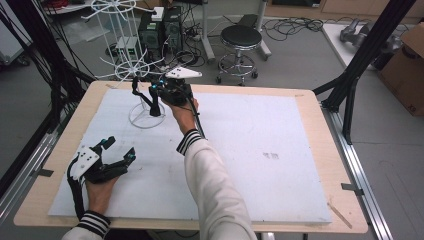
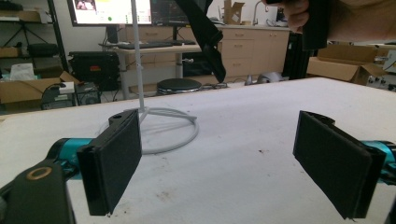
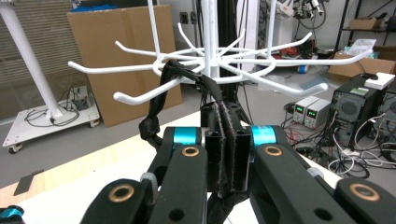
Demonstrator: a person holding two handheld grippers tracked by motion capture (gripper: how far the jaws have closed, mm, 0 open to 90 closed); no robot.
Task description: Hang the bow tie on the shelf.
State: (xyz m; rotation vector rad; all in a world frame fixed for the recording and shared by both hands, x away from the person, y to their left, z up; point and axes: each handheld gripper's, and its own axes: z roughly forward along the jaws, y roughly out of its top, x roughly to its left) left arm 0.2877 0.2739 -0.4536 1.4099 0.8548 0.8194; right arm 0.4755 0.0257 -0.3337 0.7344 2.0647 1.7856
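The high view looks forward and down from above the person's side, taking in the whole tabletop (image 1: 310, 150) with floor beyond it in the upper frame. The left gripper view sits low, just above the white surface, facing across it toward the white rack (image 2: 140, 70) at upper left of its frame (its ring base is near, mid-left). The right gripper view rides close behind its own jaws, looking level at the rack's arms (image 3: 215, 65) in the upper half. All three views share that rack (image 1: 125, 55), upper left in the high view.
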